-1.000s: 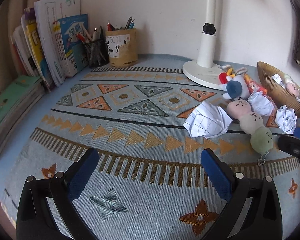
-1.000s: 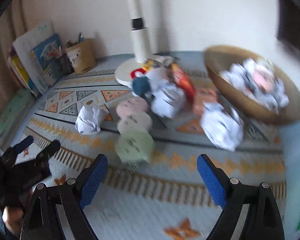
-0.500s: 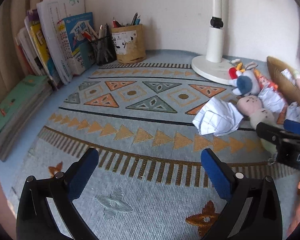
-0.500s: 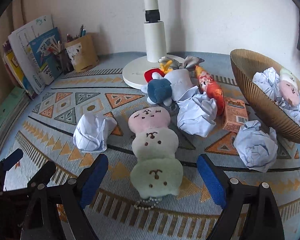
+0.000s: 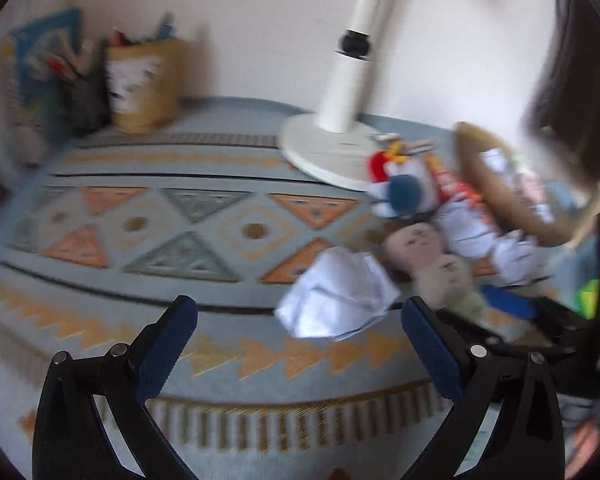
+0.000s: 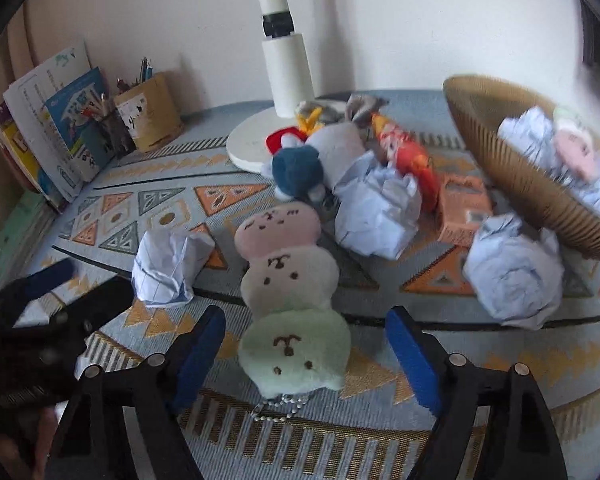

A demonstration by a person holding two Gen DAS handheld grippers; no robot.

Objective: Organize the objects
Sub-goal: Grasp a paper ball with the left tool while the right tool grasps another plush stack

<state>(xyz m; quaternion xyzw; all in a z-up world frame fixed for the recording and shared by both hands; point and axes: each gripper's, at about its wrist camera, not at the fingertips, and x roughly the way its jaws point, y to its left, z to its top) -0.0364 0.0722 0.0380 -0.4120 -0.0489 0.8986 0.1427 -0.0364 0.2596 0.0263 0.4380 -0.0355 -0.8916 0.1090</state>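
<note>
A three-ball plush toy [image 6: 290, 276] of pink, cream and green lies on the patterned mat. My right gripper [image 6: 306, 340] is open, its jaws either side of the green end, apart from it. A crumpled white paper [image 5: 336, 300] lies just ahead of my open left gripper [image 5: 300, 332]; it also shows in the right wrist view [image 6: 170, 266]. The left gripper shows at the left edge of the right wrist view [image 6: 48, 304]. Two more paper balls [image 6: 376, 204] [image 6: 514, 268], a blue and white plush [image 6: 300, 168], a red snack packet [image 6: 410, 160] and an orange box [image 6: 462, 208] lie behind.
A woven basket [image 6: 500, 164] at the right holds papers and a pink plush. A white lamp base [image 6: 252, 144] stands at the back. A brown pen holder [image 6: 150, 114] and upright books [image 6: 56, 128] stand at the back left.
Both grippers have moved forward. The right one now straddles the green end of the plush. The left one has swung right toward the crumpled paper; its view is blurred.
</note>
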